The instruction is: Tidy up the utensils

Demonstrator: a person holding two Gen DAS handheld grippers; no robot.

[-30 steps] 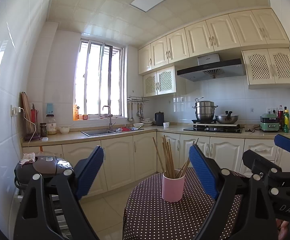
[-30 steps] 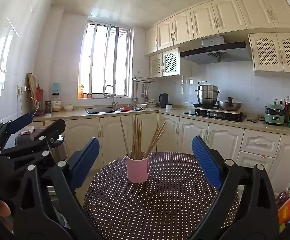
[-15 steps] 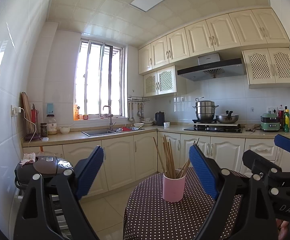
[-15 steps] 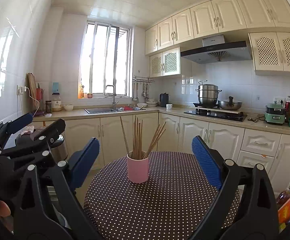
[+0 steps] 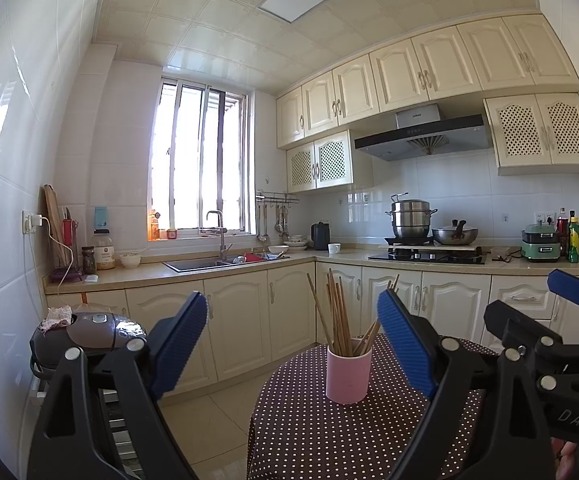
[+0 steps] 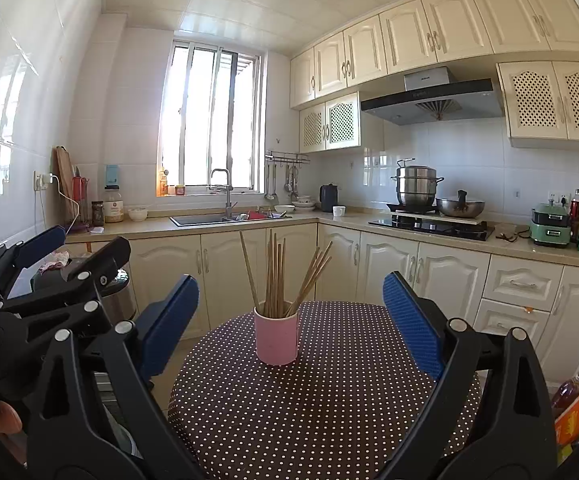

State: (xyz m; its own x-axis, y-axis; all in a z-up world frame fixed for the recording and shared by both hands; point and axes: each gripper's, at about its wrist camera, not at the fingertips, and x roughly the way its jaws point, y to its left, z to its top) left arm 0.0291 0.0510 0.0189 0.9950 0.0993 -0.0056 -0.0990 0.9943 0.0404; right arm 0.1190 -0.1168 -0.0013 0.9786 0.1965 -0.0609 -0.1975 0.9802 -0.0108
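Chopsticks (image 6: pixel 277 276) fanned upright in pink cup (image 6: pixel 276 336), near far edge of polka-dot round table (image 6: pixel 329 400), cream kitchen cabinets (image 6: pixel 229 272) behind, left tongs (image 5: pixel 293 340) and right tongs (image 6: pixel 289 320) both gaping wide, empty.

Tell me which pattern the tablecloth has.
Dark brown with small white polka dots; the tablecloth shows best in the right wrist view.

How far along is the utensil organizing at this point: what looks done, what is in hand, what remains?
Done: a bundle of wooden chopsticks already stands in the pink cylindrical cup on the round polka-dot brown tablecloth, though splayed unevenly. In hand: nothing; the left tool and right tool are both open, short of the cup. Left: no loose utensils show on the table; perhaps only tidying the leaning chopsticks.
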